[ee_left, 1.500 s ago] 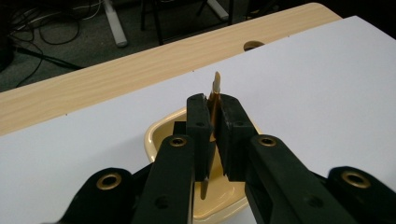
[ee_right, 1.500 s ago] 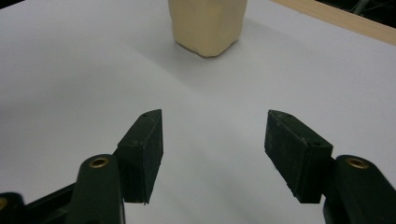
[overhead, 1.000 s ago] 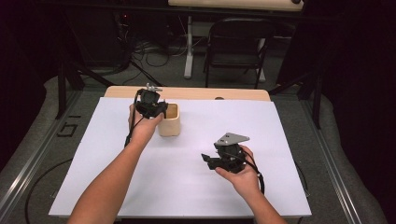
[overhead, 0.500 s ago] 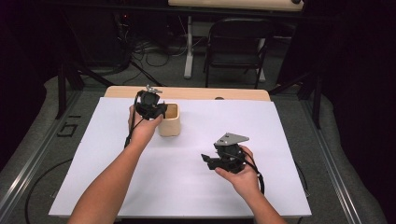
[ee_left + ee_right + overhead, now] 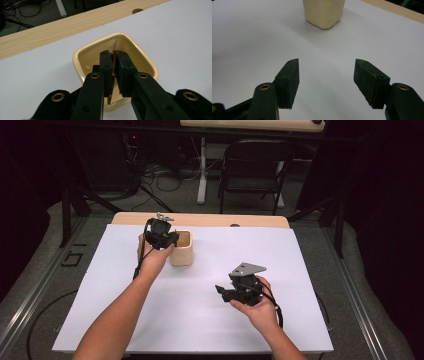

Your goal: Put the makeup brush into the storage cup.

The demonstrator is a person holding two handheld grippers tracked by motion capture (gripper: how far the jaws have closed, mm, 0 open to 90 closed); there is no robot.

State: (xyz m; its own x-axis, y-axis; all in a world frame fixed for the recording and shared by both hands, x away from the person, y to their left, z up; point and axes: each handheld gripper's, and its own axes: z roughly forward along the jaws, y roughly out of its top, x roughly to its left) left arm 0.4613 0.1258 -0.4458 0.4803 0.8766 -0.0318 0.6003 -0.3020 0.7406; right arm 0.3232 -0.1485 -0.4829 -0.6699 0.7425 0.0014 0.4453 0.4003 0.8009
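A cream square cup (image 5: 183, 251) stands at the back left of the white table cover (image 5: 200, 315). My left gripper (image 5: 169, 239) hovers over its rim. In the left gripper view the left gripper (image 5: 113, 53) is shut on a thin orange-brown stick (image 5: 115, 46) with a pale tip, which points down into the cup (image 5: 79, 53). My right gripper (image 5: 221, 292) is held low over the cover at the right, pointing left. In the right gripper view the right gripper (image 5: 326, 72) is open with nothing between its pads, and the cup (image 5: 323, 11) stands farther off.
A strip of bare wooden tabletop (image 5: 215, 220) with a round hole runs along the far edge. Beyond it stand a folding chair (image 5: 255, 167) and floor cables. White cover stretches between the hands and toward the near edge.
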